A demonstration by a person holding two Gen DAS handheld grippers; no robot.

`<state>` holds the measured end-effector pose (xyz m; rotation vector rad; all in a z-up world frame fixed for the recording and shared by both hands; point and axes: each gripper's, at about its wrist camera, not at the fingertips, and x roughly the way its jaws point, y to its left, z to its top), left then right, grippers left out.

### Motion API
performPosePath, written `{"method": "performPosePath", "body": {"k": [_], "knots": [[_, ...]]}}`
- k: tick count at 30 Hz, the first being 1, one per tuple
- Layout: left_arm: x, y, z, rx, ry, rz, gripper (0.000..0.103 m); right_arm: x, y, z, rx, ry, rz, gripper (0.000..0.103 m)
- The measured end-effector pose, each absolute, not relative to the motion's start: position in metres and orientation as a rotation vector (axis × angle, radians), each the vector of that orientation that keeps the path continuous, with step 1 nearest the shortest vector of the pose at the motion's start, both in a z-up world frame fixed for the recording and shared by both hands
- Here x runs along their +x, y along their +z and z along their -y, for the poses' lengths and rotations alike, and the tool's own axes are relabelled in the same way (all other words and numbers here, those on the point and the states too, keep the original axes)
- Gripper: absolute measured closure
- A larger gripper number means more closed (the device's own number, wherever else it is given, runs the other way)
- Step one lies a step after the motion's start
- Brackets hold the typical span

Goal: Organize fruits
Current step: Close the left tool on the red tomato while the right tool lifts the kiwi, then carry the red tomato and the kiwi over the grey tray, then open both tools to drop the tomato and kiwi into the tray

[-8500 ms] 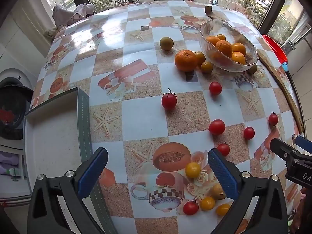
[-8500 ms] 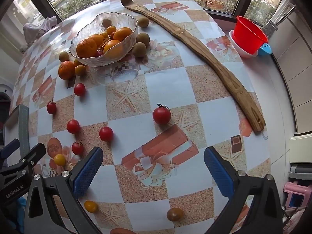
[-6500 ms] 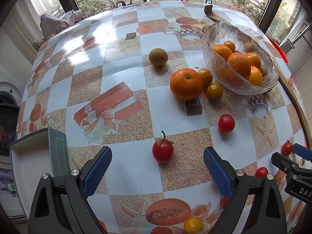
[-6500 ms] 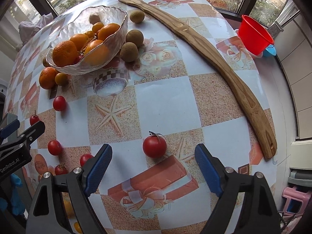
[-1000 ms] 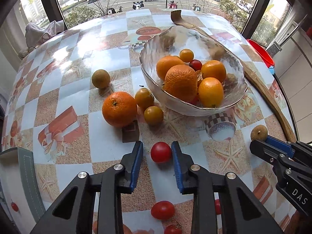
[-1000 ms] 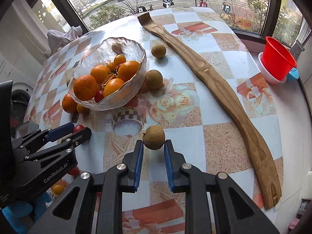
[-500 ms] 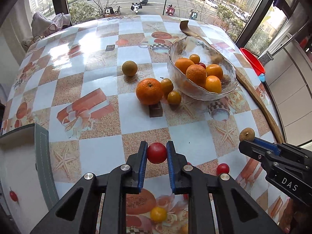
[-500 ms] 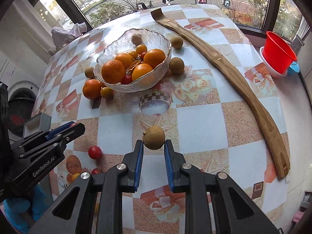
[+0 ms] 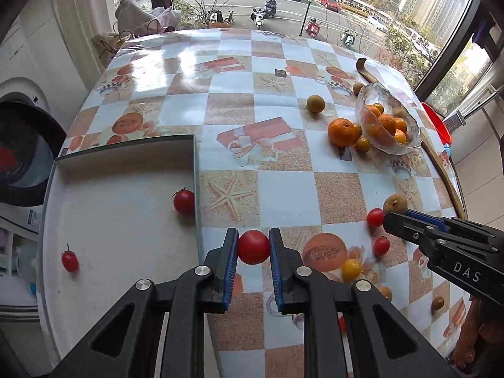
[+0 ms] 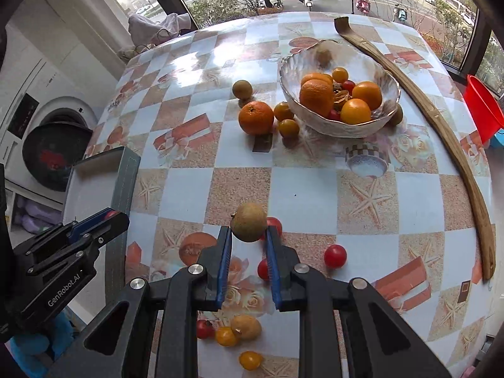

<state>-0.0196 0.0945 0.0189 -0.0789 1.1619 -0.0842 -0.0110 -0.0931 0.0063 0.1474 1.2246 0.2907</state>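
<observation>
Two pinches: left gripper point(image 9: 253, 247) on tomato point(image 9: 253, 247), soft, bruisable, taken across its middle; right gripper point(image 10: 248, 231) on brown fruit point(image 10: 248, 222), firmer, light; tray point(image 9: 126, 220) at nine o'clock.

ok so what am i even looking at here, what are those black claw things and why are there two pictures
There is no robot. A person holds one hand-held gripper in each hand, and each carries a wide-angle camera looking forward along its two blue-padded fingers. That gives two pictures: one from the left hand, one from the right.

In the left view, the left gripper is shut on a red tomato. Beside it is a white tray with two small tomatoes already in it. The black tool at the right edge is the other gripper.

In the right view, the right gripper is shut on a round brown fruit.

On the checked tablecloth are a glass bowl of oranges, a loose orange, scattered red and yellow tomatoes, and a long curved wooden piece.
</observation>
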Motion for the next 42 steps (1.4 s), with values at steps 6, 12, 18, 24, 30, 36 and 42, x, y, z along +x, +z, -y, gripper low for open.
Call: {"method": "performPosePath", "body": {"k": [6,12,18,24,30,36,42], "knots": [[-0.052,0.017,-0.156,-0.118,0.045,-1.178,0.082,-0.016,0.012,0.024,0.094,0.419,-1.240,0.079],[-0.075,0.002,-0.210,-0.157,0.172,-1.207,0.082,-0.017,0.011,-0.041,0.071,0.545,-1.266,0.079],[-0.086,-0.015,-0.244,-0.193,0.242,-1.233,0.082,-0.011,-0.001,-0.092,0.044,0.605,-1.312,0.079],[-0.087,-0.025,-0.256,-0.198,0.259,-1.239,0.082,-0.007,-0.014,-0.117,-0.013,0.609,-1.341,0.079],[-0.087,-0.029,-0.260,-0.215,0.261,-1.244,0.082,0.000,-0.024,-0.125,-0.041,0.591,-1.363,0.079],[-0.086,-0.030,-0.261,-0.205,0.258,-1.248,0.082,-0.001,-0.034,-0.129,-0.069,0.577,-1.386,0.079],[-0.085,-0.033,-0.261,-0.166,0.290,-1.269,0.035,-0.001,-0.035,-0.135,-0.083,0.582,-1.384,0.075]]}}
